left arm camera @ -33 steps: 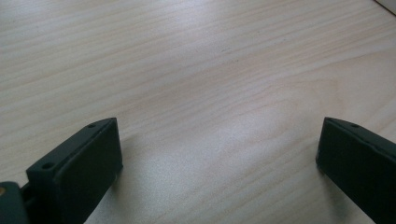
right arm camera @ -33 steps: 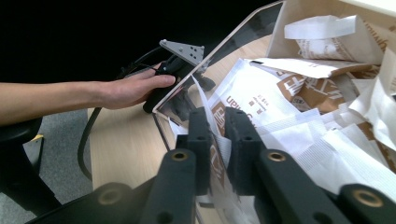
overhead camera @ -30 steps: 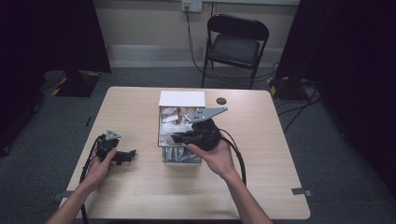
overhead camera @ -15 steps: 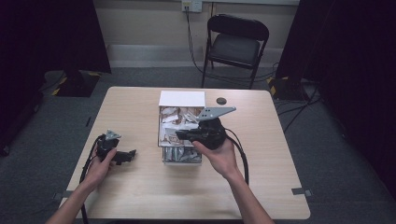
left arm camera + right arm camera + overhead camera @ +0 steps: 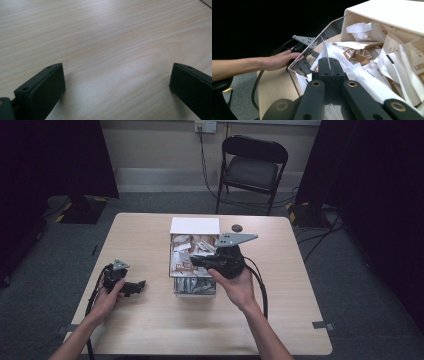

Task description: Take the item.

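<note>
- White paper packet (image 5: 323, 53) pinched upright between the shut jaws of the right hand-held gripper (image 5: 329, 65), above a clear-walled box (image 5: 172, 265) of white and brown packets at mid worktop (image 5: 150, 320).
- Left hand-held gripper (image 5: 131, 287) resting low on bare pale wood well left of the box, jaws spread wide, nothing between them.
- Small dark round object (image 5: 237, 228) beyond the box.
</note>
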`<state>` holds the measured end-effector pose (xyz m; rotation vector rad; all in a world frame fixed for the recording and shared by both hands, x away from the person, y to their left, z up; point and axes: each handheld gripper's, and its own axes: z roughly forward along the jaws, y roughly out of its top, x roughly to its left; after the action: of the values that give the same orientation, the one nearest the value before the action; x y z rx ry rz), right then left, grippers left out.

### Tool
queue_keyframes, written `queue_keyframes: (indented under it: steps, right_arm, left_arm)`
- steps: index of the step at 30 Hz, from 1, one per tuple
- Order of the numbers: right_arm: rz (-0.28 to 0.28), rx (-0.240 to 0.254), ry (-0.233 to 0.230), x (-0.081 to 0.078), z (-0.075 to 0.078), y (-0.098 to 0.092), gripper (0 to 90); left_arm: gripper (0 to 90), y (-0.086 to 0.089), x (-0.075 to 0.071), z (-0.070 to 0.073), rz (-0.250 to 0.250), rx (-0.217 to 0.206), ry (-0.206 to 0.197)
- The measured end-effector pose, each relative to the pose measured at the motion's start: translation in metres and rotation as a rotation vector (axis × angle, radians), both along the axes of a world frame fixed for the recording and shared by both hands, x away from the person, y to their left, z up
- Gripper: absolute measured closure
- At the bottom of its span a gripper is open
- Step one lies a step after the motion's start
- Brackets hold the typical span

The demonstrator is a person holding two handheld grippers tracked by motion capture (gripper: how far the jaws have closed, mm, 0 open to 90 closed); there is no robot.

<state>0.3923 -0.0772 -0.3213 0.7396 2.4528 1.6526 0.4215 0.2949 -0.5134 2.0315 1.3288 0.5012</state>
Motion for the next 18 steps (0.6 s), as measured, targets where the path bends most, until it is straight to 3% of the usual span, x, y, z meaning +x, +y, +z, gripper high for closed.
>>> queue_keyframes:
  steps: [18]
  right_arm:
    - [-0.040, 0.038, -0.017, 0.000, 0.009, -0.013, 90.0]
  left_arm:
    - [0.0, 0.000, 0.000, 0.000, 0.000, 0.000, 0.000]
